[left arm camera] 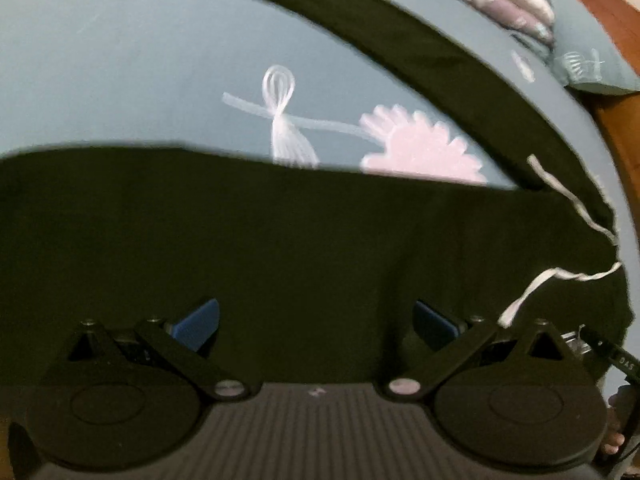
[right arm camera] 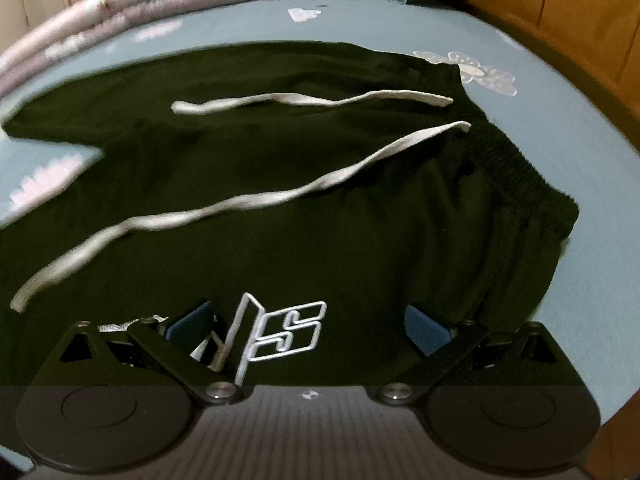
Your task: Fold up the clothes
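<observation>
Black trousers [right arm camera: 280,168] lie flat on a blue flowered bedsheet [right arm camera: 540,128]. Their elastic waistband [right arm camera: 516,168] is at the right, with two white drawstrings [right arm camera: 248,204] lying across the cloth and a white logo [right arm camera: 280,340] near the front. In the left wrist view the trousers [left arm camera: 280,248] spread below me, one leg [left arm camera: 400,40] running away to the back. My left gripper [left arm camera: 316,320] is open just above the black cloth, holding nothing. My right gripper [right arm camera: 308,324] is open over the logo area, holding nothing.
A folded purple and pink quilt [right arm camera: 140,4] lies at the back of the bed. A blue pillow [left arm camera: 592,56] sits by the wooden headboard [right arm camera: 580,12]. A pink flower print [left arm camera: 420,148] shows on the sheet between the legs.
</observation>
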`<state>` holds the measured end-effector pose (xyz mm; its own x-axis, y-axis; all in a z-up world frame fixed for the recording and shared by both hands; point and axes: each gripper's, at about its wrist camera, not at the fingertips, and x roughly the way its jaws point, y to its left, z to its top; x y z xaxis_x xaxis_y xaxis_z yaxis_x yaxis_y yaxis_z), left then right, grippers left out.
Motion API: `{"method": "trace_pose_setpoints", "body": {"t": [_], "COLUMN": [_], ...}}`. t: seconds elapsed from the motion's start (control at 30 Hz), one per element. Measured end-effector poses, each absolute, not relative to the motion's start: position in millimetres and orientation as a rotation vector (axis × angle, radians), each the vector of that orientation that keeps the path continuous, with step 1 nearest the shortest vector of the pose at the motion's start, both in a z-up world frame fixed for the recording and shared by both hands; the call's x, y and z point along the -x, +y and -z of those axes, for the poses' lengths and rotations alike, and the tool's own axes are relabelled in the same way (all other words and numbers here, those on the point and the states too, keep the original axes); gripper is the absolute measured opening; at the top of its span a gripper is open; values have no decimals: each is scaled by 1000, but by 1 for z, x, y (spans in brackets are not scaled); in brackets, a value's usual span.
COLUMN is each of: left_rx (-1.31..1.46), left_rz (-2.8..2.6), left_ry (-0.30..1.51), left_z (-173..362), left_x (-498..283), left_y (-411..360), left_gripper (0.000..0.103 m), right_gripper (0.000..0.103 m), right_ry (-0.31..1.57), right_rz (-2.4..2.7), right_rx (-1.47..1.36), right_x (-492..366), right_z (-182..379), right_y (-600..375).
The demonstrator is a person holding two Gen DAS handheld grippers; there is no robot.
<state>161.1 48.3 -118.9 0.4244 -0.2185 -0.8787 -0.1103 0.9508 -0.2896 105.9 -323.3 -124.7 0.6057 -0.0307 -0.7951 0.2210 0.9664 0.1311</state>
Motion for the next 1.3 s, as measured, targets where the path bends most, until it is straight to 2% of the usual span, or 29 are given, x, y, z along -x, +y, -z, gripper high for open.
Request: {"method": "trace_pose_setpoints", "body": {"t": [0.13, 0.33, 0.5, 0.77, 0.9, 1.03, 1.2, 1.3], "left_rx": [343, 453, 483, 512, 573, 538, 552, 577], "left_rz": [71, 58, 35, -7, -23, -13, -64, -27], "left_ry": [1024, 884, 847, 832, 866, 853, 855, 734], "left_z": [78, 29, 38, 98, 131, 145, 132, 109], "left_x": [-187, -280, -379, -495, -515, -496, -482, -487], "left_y": [71, 107, 115, 113, 125, 134, 141, 142], "left_gripper": [102, 102, 102, 102, 102, 102, 102, 102], "right_gripper": [103, 103, 103, 103, 103, 103, 103, 103], "right_ry": [833, 750, 724, 758, 796, 801, 809, 805], "right_rz": [79, -29, -98, -166, -101, -66, -59, -57], "right_rx": [-367, -422, -401, -533, -576, -651, -646, -643], "right_x": [-102, -108, -119, -151, -157, -157, -158, -159], "right_z": [110, 99, 97, 107, 120, 126, 128, 129], "right_y": [-331, -319, -307, -304, -310, -322, -319, -318]}}
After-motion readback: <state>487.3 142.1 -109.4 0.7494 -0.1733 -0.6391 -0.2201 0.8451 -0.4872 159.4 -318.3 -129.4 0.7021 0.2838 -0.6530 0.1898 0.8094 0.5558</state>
